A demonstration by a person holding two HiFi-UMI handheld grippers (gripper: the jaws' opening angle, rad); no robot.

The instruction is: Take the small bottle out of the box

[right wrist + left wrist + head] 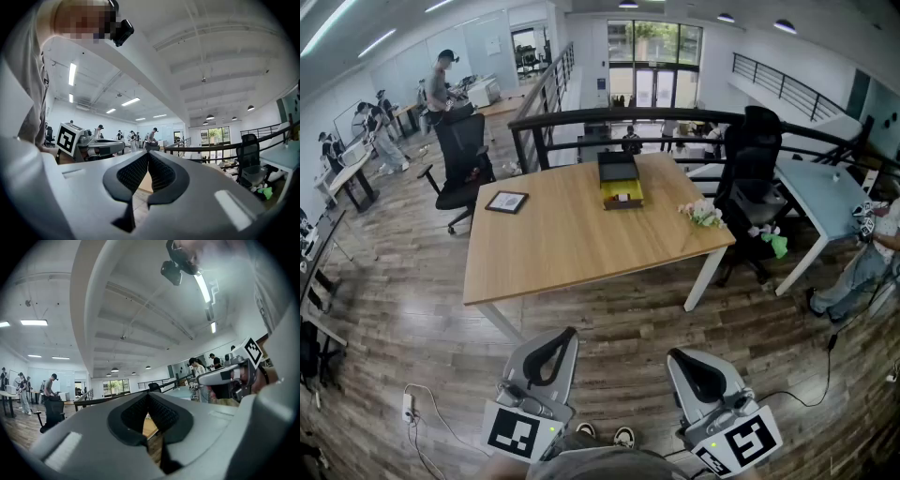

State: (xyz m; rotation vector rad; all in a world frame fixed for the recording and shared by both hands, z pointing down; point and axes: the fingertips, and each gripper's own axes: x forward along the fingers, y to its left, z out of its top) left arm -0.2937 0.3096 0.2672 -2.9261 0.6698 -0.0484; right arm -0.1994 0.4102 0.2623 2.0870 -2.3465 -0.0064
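The box (620, 180) stands open at the far edge of the wooden table (572, 244), upper centre of the head view, dark outside and yellow inside. A small pale item (623, 197) lies in the yellow part; it is too small to confirm as the small bottle. A tablet (506, 201) lies to the left and a flower bunch (703, 213) to the right. The left gripper (566, 335) and right gripper (676, 357) sit at the bottom of the frame, well short of the table. Jaws on both are together and nothing is between them.

We see a bright, evenly lit hall: ceiling strip lights (71, 74) and far windows (654, 42) glow; fisheye edges bend and darken.
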